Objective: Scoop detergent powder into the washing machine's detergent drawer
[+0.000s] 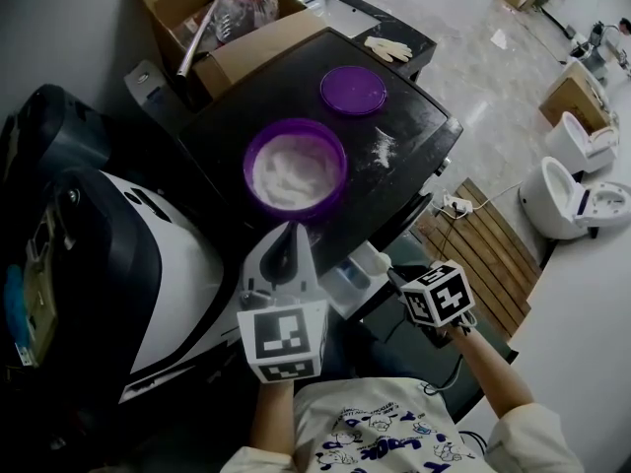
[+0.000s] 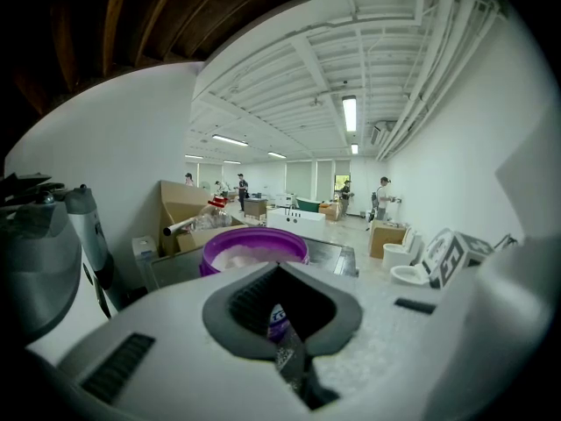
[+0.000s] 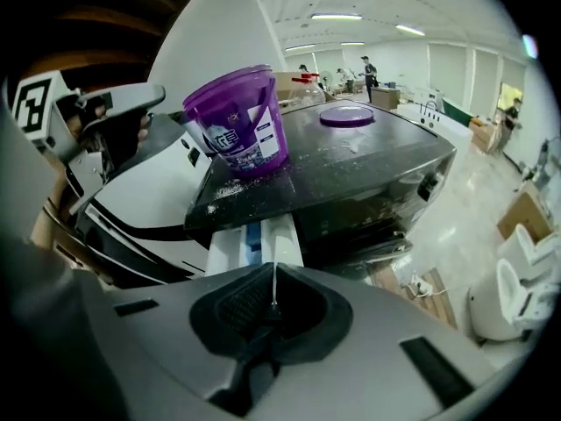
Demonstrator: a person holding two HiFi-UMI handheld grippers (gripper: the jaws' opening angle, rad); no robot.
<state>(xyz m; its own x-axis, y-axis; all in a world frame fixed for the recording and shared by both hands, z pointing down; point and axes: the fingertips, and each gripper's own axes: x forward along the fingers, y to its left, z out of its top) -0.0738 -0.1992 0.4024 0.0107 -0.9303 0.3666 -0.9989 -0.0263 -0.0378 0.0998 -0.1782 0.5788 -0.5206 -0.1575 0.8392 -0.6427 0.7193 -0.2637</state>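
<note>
Hovering just near of the open purple tub (image 1: 249,166), the left gripper (image 1: 289,233) aims at its wall with jaws pressed together on nothing. The right gripper (image 1: 394,276), also closed and empty, points at the detergent drawer (image 1: 345,276), which is pulled out below the near edge of the washing machine (image 1: 222,126), probably so it can take powder. The lid (image 1: 353,90) lies farther off to the right, likely set aside to leave the tub clear. Only the head view shows the white powder (image 1: 294,173) inside the tub. The right gripper view adds the drawer's compartments and spilt grains on the machine's top. No view shows a scoop.
</note>
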